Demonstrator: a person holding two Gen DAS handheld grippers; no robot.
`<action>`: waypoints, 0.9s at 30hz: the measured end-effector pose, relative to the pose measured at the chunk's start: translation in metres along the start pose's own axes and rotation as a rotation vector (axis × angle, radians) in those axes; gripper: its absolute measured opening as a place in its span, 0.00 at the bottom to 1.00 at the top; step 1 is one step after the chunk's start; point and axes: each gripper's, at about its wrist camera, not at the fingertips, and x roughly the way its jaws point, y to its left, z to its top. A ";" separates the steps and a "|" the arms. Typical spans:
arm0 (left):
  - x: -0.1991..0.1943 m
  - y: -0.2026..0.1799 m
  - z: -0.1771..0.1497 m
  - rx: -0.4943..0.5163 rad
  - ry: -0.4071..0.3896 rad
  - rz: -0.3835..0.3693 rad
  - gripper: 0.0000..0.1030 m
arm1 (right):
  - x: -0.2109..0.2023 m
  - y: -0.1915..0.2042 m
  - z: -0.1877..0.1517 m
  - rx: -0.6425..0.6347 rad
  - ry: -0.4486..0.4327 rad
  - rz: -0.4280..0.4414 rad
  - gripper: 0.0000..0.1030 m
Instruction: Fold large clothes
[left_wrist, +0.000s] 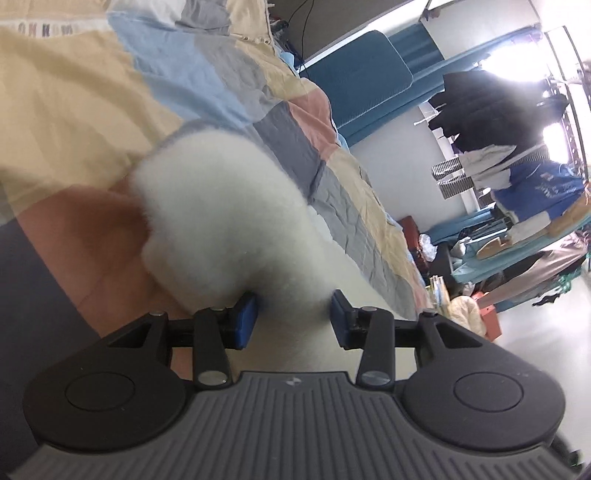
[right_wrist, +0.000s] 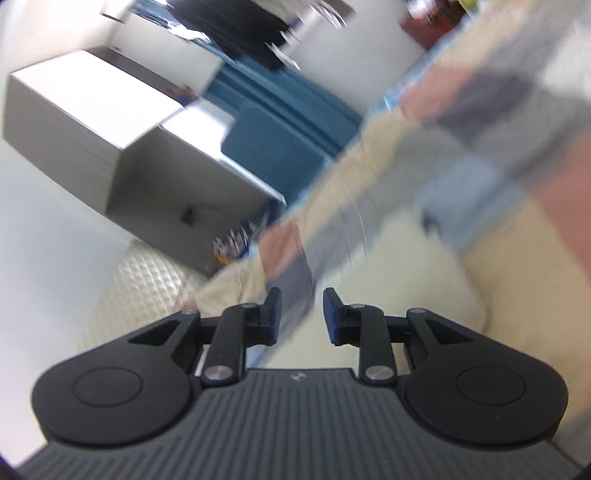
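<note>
A: Between the blue pads (left_wrist: 246, 321) of the left gripper (left_wrist: 293, 319), low in the frame, there is a thick wad of white fleece garment (left_wrist: 221, 221). It fills the whole gap, and both pads are touching the pile.

B: So it's gripped?

A: Yes, the jaws are clenched on it, though the bulk keeps them fairly wide apart. From there the fleece bulges up toward the middle of the frame as a rounded lump.

B: What's under it?

A: A patchwork quilt (left_wrist: 92, 110) in cream, light blue, grey and pink, which takes up the left and upper left. At the right edge dark clothes hang on a clothes rack (left_wrist: 480, 107), with a blue jacket (left_wrist: 535, 184) below them. A blue mattress (left_wrist: 362, 74) leans at top centre.

B: And the right gripper (right_wrist: 301, 314)?

A: Its pads (right_wrist: 330, 317) stand a little apart at lower centre. The view is smeared with motion, and only a grey streak shows in the gap. I can't tell whether any cloth is pinched there.

B: Is the garment visible on that side?

A: Yes, a cream-white mass (right_wrist: 424, 280) lies just right of the jaws. The same quilt (right_wrist: 480, 110) runs up to the upper right. A grey cabinet (right_wrist: 110, 129) fills the upper left, and a white textured mat (right_wrist: 140, 280) lies at lower left.
</note>
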 end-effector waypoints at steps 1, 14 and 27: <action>-0.001 0.001 0.001 -0.007 0.001 -0.007 0.47 | 0.008 0.001 -0.010 0.012 0.025 -0.018 0.28; 0.019 0.031 0.008 -0.193 0.046 -0.081 0.74 | 0.082 -0.016 -0.068 0.211 0.179 -0.208 0.85; 0.029 0.051 0.015 -0.316 0.025 -0.168 0.74 | 0.116 -0.057 -0.062 0.496 0.027 -0.284 0.91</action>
